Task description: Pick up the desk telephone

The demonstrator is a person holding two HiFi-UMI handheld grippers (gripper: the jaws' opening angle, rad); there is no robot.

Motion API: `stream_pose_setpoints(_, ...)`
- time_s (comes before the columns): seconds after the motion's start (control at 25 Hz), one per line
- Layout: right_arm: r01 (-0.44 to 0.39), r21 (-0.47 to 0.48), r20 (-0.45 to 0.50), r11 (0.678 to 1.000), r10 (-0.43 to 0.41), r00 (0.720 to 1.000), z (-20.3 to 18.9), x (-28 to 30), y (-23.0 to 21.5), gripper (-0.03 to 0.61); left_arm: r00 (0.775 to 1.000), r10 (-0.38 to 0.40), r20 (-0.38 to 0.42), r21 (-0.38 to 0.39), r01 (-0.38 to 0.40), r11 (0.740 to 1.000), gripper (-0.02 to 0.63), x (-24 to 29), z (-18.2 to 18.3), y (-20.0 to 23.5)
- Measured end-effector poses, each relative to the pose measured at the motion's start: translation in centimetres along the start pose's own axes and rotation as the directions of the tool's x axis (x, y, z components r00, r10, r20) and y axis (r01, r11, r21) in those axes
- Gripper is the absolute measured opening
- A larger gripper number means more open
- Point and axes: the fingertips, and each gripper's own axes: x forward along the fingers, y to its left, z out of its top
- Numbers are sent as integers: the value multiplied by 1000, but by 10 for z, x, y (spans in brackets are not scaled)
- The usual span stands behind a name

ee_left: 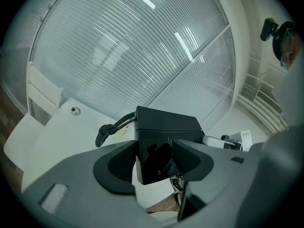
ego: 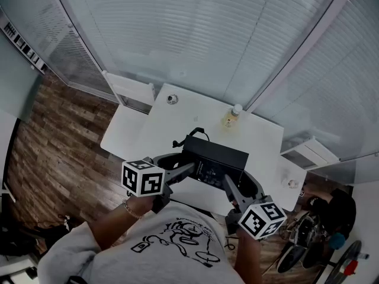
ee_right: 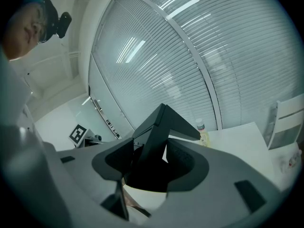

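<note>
The black desk telephone (ego: 214, 160) is over the near edge of the white table (ego: 177, 120), with its coiled cord (ego: 188, 136) trailing off its far left side. My left gripper (ego: 190, 168) clamps the phone's left end and my right gripper (ego: 228, 183) clamps its right end. In the left gripper view the phone (ee_left: 161, 141) fills the gap of the left gripper (ee_left: 154, 158), with the cord (ee_left: 111, 126) hanging to the left. The right gripper view shows a tilted corner of the phone (ee_right: 161, 127) wedged in the right gripper (ee_right: 149, 163). Whether its base touches the table is unclear.
A small bottle (ego: 231, 116) stands at the table's far edge, and a small round object (ego: 172, 99) lies at the far left corner. A white chair (ego: 130, 90) sits behind the table on the left. Blinds cover the glass wall. A low white cabinet (ego: 308, 154) is at the right.
</note>
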Motion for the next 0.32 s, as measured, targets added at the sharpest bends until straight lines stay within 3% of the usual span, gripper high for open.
stream_pose_setpoints(0.32, 3, 1, 3, 1000, -3, 1000, -6, 3, -5, 209, 1000, -3, -2, -2, 3, 1000, 238, 4, -5, 6)
